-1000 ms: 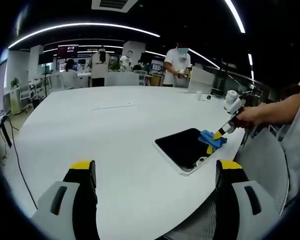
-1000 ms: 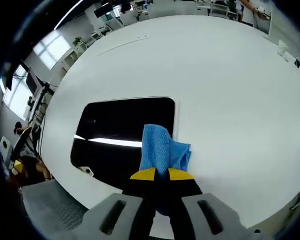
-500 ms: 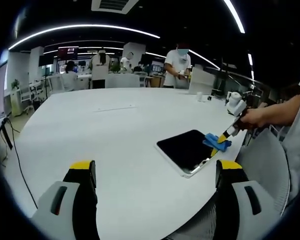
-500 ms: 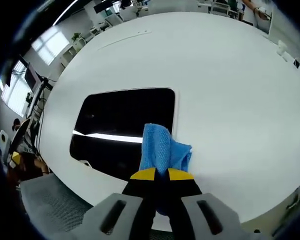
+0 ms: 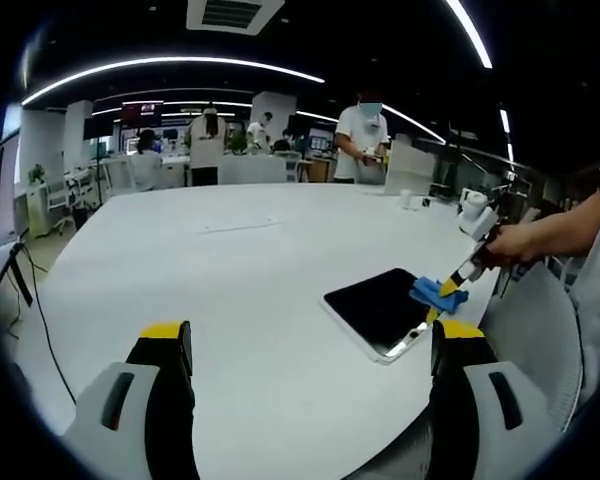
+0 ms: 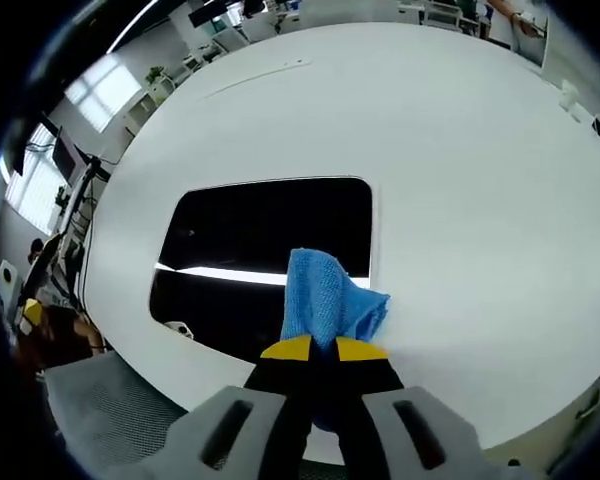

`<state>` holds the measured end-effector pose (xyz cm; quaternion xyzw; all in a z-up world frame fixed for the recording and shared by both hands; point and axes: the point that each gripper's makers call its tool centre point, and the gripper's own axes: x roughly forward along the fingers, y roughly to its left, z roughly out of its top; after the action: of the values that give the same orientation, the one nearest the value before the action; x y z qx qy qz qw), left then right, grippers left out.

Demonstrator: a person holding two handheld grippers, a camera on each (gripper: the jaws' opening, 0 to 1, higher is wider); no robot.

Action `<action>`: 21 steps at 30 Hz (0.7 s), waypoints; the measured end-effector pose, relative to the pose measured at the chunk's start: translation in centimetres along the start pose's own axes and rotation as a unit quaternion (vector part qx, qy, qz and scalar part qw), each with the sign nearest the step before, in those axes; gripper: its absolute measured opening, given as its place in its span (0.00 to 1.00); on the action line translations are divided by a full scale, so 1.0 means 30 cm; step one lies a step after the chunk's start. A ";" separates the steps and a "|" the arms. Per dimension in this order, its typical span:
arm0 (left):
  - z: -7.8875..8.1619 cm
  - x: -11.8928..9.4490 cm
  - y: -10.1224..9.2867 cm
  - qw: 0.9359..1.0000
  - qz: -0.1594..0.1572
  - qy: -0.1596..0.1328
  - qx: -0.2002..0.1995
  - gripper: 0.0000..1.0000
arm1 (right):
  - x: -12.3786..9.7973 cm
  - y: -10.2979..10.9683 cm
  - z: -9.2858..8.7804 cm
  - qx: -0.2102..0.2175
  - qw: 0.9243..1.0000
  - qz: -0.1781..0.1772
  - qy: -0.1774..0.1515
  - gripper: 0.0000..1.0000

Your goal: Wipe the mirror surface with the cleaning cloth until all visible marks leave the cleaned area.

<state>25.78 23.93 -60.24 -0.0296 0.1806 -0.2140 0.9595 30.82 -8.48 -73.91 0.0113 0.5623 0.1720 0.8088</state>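
— Where is the mirror lying, and what is around it?

— I am seeing the dark rectangular mirror (image 6: 265, 255) with its thin pale frame lying flat on the broad white round table (image 6: 460, 180), close to the table's near edge. Bare tabletop is stretching wide beyond its far and side edges.

— Your right claw?

— My right gripper (image 6: 316, 350), yellow-tipped, is pinching the crumpled blue cleaning cloth (image 6: 328, 303), jaws pressed together on it. The cloth is resting on the mirror's near corner, overlapping its frame.

— And the left?

— My left gripper (image 5: 310, 345) is hovering spread wide, holding nothing, well apart from the mirror (image 5: 385, 308), over open table.
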 end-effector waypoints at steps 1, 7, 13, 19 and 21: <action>0.002 -0.001 0.000 1.000 0.000 0.000 0.001 0.99 | 0.000 0.012 -0.001 -0.003 1.000 0.001 0.000 0.01; 0.004 -0.010 0.008 1.000 0.003 -0.002 0.002 0.99 | 0.016 0.054 0.003 -0.004 1.000 0.009 0.000 0.01; -0.002 -0.015 0.003 1.000 -0.001 0.001 0.003 0.99 | 0.034 0.093 0.012 -0.013 1.000 0.014 0.004 0.01; -0.003 -0.016 0.000 1.000 -0.004 0.001 0.003 0.99 | 0.049 0.146 0.015 -0.017 1.000 0.024 0.006 0.01; -0.004 -0.015 -0.003 1.000 -0.005 0.000 0.003 0.99 | 0.057 0.160 0.018 -0.016 0.999 0.027 0.006 0.01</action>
<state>25.30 24.03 -60.19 -0.0280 0.1802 -0.2194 0.9584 30.57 -3.38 -74.25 0.0123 0.5639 0.2032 0.8003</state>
